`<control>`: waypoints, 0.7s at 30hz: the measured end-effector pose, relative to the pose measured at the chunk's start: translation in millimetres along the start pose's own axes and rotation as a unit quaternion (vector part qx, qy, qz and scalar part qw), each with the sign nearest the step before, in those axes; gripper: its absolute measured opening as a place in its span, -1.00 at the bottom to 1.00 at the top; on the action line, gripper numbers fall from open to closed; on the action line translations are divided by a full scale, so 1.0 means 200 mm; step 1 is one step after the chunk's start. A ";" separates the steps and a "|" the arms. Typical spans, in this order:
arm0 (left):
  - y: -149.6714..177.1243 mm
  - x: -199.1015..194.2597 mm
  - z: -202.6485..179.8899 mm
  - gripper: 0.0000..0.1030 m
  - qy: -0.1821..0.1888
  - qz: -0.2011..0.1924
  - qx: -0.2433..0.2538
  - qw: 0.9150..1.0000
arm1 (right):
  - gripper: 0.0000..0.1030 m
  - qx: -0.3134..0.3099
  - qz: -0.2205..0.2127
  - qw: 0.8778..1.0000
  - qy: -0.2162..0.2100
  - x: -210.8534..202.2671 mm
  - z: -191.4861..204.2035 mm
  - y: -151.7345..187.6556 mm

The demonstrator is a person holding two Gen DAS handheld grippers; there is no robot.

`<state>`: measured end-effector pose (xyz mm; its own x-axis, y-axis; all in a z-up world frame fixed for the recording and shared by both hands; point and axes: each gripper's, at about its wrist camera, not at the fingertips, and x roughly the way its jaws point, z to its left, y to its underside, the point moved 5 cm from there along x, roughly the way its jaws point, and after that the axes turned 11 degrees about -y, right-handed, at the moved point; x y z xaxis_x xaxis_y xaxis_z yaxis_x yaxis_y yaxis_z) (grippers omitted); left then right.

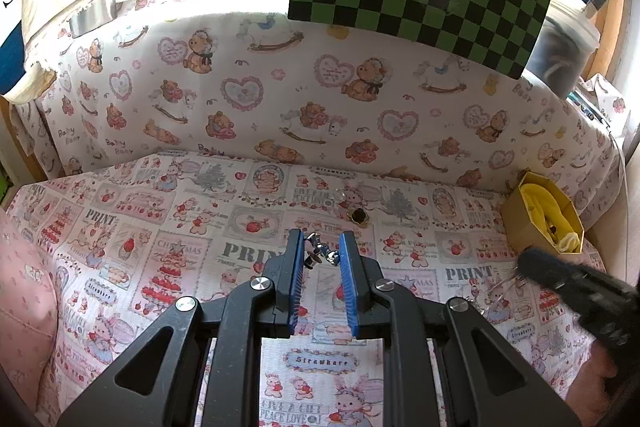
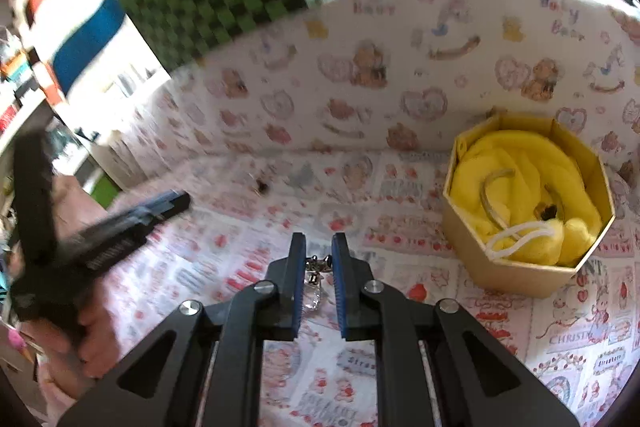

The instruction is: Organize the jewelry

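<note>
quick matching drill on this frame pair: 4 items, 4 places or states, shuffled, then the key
1. octagonal cardboard box
2. silver jewelry piece with blue stones
3. clear crystal pendant
4. small dark ring

a. between the left gripper jaws
b. lying alone on the printed cloth
c. lined with yellow fabric
d. hanging between the right gripper jaws

Pairs: 1-c, 2-a, 3-d, 4-b

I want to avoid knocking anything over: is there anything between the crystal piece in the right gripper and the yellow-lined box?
Nothing visible. The right gripper holds the crystal piece, and only bare patterned cloth lies between it and the open box. The dark ring sits off the other way.
</note>
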<state>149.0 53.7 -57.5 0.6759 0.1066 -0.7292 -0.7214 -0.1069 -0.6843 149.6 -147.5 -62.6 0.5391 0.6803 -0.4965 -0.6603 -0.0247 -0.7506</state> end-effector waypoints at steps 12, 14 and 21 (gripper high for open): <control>0.02 -0.03 -0.07 -0.67 0.010 -0.002 0.012 1.000 | -0.77 -0.009 -0.067 0.996 -0.050 -0.19 0.10 -0.09; 0.01 -0.03 -0.07 -0.67 0.011 -0.002 0.011 1.000 | -0.77 -0.017 -0.068 0.996 -0.059 -0.20 0.12 -0.10; 0.02 -0.02 -0.07 -0.67 0.019 0.007 0.013 1.000 | -0.77 -0.038 -0.085 0.994 -0.055 -0.26 0.17 -0.09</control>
<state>145.8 38.2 -58.1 0.6703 0.0680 -0.7390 -0.7344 -0.0823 -0.6737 116.1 -157.8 -8.5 0.5769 0.7550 -0.3118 -0.5210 0.0460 -0.8523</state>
